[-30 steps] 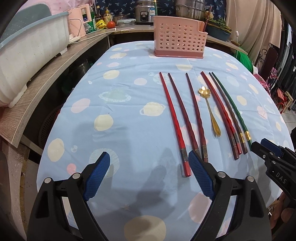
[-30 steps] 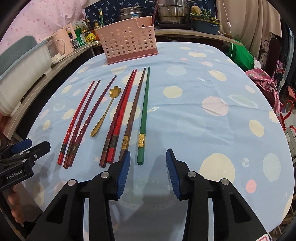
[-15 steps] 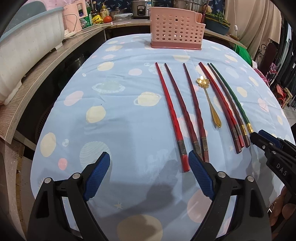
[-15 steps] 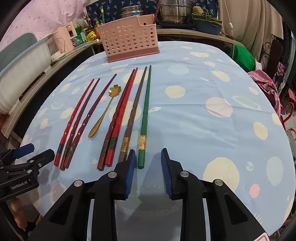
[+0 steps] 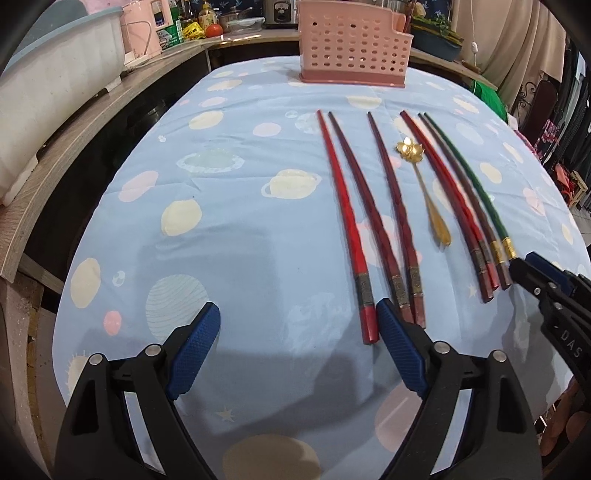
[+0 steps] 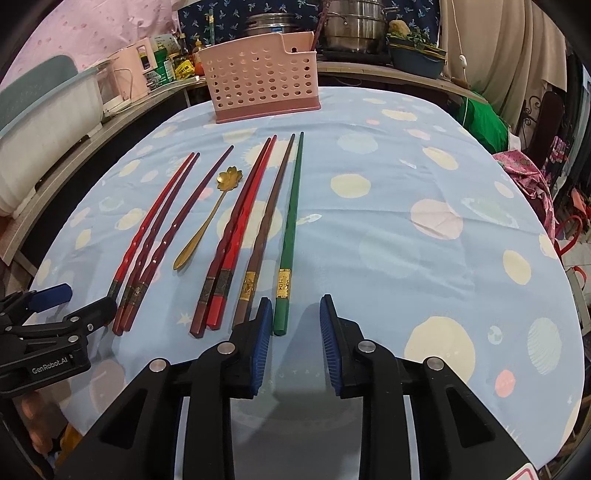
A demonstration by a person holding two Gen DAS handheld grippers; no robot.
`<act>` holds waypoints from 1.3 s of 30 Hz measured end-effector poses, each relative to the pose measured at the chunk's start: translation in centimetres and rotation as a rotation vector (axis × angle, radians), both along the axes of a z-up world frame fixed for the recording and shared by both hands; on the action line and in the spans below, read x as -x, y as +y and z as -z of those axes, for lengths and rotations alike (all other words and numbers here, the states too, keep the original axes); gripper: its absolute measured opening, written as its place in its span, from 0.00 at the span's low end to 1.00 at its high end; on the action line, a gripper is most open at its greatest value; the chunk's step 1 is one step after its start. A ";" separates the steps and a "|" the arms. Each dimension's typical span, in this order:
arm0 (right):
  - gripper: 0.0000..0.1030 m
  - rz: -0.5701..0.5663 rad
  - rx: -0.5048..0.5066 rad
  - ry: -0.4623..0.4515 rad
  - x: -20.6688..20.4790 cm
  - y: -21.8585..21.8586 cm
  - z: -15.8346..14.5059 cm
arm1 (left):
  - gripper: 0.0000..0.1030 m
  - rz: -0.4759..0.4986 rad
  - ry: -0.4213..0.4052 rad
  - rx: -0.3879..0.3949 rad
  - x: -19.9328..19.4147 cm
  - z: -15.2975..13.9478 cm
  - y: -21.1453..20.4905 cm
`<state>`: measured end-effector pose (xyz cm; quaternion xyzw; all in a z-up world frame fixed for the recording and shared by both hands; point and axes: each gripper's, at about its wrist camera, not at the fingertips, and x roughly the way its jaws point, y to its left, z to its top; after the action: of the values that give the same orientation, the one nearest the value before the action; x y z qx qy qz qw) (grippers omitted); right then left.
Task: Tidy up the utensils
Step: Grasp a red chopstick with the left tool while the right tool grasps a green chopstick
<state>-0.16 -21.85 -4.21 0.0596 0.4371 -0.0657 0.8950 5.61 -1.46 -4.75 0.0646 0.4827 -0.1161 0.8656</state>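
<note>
Several chopsticks lie side by side on the blue planet-print tablecloth (image 6: 406, 192): red and dark red ones (image 6: 147, 240), a brown one (image 6: 269, 214) and a green one (image 6: 291, 221). A gold flower-bowl spoon (image 6: 207, 221) lies among them. A pink perforated utensil holder (image 6: 264, 86) stands at the far edge. My right gripper (image 6: 295, 317) is open, its jaws either side of the green chopstick's near end (image 6: 280, 314). My left gripper (image 5: 297, 325) is wide open above the cloth, its right finger beside the red chopsticks' ends (image 5: 369, 317). The holder (image 5: 354, 51) also shows in the left wrist view.
A wooden counter (image 5: 92, 122) runs along the left with a white tub (image 5: 55, 74). Pots, bottles and a rice cooker (image 6: 351, 29) stand behind the holder. Cloth and bags (image 6: 524, 177) lie past the table's right edge.
Both grippers have moved forward toward the chopsticks' near ends. The right gripper narrowed half a second ago, then opened wider and now straddles the green chopstick's end. Nothing is held.
</note>
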 end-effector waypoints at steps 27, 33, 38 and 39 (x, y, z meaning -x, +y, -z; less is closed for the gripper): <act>0.07 0.004 -0.042 0.008 0.3 -0.8 -0.2 | 0.07 0.047 0.013 0.055 -0.1 -0.8 0.4; 0.07 0.002 -0.053 -0.014 0.5 -0.9 -1.4 | 0.07 0.053 0.026 0.068 0.1 -1.4 0.5; 0.07 -0.003 -0.057 -0.053 0.6 -1.0 -3.3 | 0.07 0.055 0.011 0.090 0.2 -3.0 0.8; 0.07 -0.003 -0.058 -0.057 0.6 -1.0 -3.5 | 0.07 0.056 0.007 0.096 0.2 -3.3 0.8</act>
<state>-0.73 -22.88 -0.74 0.0869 0.4133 -0.0497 0.9051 5.38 -0.62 -1.40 0.0361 0.4774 -0.1638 0.8625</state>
